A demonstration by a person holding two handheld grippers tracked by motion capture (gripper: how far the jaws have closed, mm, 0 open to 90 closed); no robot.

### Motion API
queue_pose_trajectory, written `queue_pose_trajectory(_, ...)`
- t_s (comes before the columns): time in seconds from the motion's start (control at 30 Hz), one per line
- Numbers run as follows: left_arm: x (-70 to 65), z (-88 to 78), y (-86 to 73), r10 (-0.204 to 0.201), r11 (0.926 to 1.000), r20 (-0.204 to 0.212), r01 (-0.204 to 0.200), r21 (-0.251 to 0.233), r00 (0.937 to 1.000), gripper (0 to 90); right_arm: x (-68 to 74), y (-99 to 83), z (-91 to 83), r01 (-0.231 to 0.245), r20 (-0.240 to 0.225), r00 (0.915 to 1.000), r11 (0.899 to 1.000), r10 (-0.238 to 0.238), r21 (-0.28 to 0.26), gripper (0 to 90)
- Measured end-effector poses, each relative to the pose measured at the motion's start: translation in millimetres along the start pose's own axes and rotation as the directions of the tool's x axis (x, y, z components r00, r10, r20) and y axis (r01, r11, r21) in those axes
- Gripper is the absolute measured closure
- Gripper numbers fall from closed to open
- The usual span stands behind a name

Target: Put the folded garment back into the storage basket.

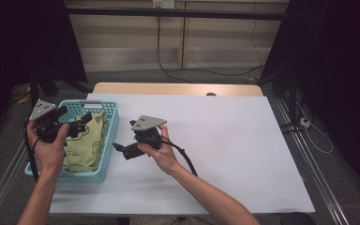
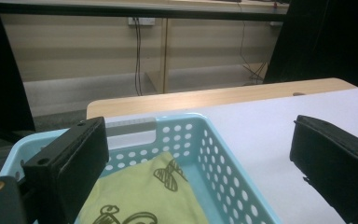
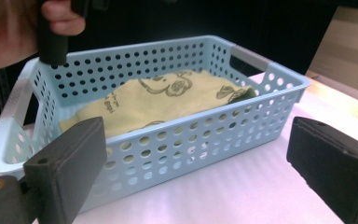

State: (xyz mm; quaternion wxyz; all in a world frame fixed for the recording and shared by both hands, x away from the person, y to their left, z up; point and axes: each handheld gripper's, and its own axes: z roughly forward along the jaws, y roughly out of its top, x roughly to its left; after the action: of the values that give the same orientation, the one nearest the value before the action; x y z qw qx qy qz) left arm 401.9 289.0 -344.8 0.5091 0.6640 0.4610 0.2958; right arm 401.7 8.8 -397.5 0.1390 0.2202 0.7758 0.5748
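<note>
Inside the blue basket [image 1: 111,123] lies a yellow cloth [image 1: 85,140]; both claws gape, released.

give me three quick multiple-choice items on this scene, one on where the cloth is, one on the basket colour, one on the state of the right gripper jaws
1. Where does the cloth lie?
A. on the white sheet
B. in the basket
C. in the right gripper

2. What colour is the basket?
A. light blue
B. red
C. black

3. How do the right gripper jaws stand?
A. shut on the cloth
B. shut on the basket rim
C. wide apart, holding nothing

Answers:
1 B, the yellow-green cloth sits inside the basket walls.
2 A, the perforated walls are light blue.
3 C, the right gripper view shows the two black jaws far apart with the basket beyond them.
</note>
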Motion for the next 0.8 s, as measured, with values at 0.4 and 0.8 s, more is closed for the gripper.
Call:
queue_pose_trajectory(0.4,-13.5,-24.3,-6.7,-0.014,0.9994,0.015,0.015,-0.030,0.9998,4.4,-8.8,-5.0,-32.7,-0.006,0.076,0.9971,0.999,0.010,-0.048,4.9)
queue_pose_trajectory(0.8,-32.4,-39.6,-20.7,0.017,0.9989,0.029,-0.015,-0.043,0.9994,4.4,-24.3,-17.6,-70.0,-0.024,0.163,0.9861,0.997,0.034,-0.067,4.6)
